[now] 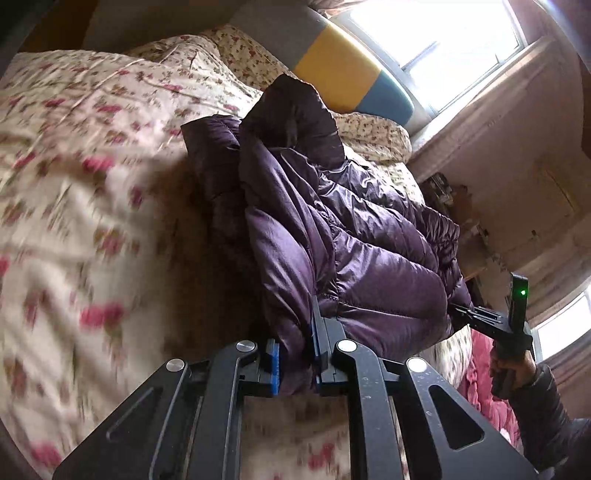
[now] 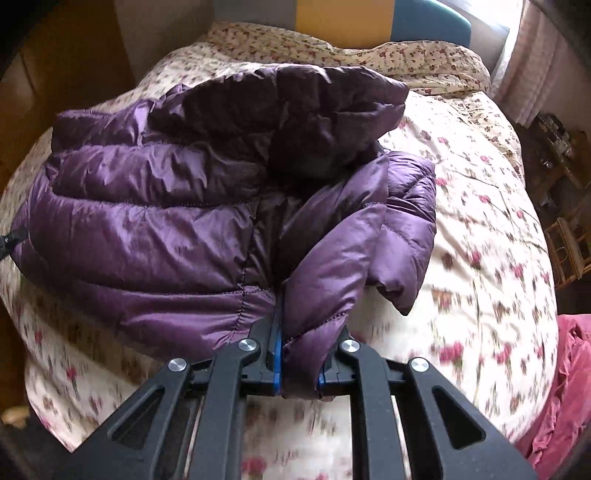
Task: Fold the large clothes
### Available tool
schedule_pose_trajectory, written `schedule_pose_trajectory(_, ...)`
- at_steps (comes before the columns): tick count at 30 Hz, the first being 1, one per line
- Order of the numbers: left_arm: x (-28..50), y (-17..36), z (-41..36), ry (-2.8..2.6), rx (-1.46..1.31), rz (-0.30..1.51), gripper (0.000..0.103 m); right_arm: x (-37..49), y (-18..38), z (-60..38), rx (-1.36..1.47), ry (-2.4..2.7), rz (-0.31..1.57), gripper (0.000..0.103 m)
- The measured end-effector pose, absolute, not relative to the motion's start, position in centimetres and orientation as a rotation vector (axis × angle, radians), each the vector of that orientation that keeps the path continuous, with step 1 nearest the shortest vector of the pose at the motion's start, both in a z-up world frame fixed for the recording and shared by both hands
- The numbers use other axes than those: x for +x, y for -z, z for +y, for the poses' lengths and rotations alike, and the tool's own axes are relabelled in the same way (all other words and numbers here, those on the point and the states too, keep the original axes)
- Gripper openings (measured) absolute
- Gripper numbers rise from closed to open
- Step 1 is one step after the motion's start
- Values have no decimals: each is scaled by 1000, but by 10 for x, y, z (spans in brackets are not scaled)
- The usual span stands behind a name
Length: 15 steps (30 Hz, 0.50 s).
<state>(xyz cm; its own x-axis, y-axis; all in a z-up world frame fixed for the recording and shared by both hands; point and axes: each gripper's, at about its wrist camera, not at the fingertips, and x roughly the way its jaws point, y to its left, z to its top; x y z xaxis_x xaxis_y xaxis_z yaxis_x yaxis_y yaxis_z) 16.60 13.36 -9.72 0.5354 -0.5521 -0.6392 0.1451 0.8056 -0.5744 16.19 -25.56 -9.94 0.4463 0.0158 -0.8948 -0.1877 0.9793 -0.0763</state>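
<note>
Right wrist view: purple puffer jacket [image 2: 155, 221] lies bunched on a floral bedspread [image 2: 480, 258], filling the frame from 9 to 1 o'clock.
Room: colour-block headboard [image 2: 369, 18] at 12 o'clock; window [image 1: 461, 44] at 1 o'clock in the left view; pink cloth [image 2: 565, 369] at 4 o'clock.
Right gripper [image 2: 300, 354]: pinching a jacket fold.
Left gripper [image 1: 295, 354]: clamped on the jacket's edge; the bedspread is blurred, so possibly lifted.
Writing: none legible.

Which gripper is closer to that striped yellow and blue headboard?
Hard to call. Both the left gripper and right gripper clamp the purple puffer jacket at its near edge, with the whole jacket between them and the headboard.
</note>
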Motion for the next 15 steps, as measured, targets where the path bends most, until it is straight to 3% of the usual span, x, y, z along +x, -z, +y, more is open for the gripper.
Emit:
schedule_pose_trajectory(6,123,100,133,443,-477,922,12,117,108,-240,-301,-98,1105,14)
schedule_pose_trajectory(7,119,98,133,433,-469,925,16,113,108,-239,-310,-91,1104,21)
schedule_pose_trajectory(9,115,94,135,413,-461,920,38,112,103,-240,-284,-103,1099,44)
schedule_pose_trajectory(10,112,89,141,408,-482,892,62,111,98,-243,-268,-104,1086,59)
schedule_pose_trajectory(11,112,85,146,397,-496,864,69,111,93,-246,-257,-103,1075,67)
schedule_pose_trajectory(15,133,68,158,368,-525,807,69,132,69,-256,-136,-92,1008,75)
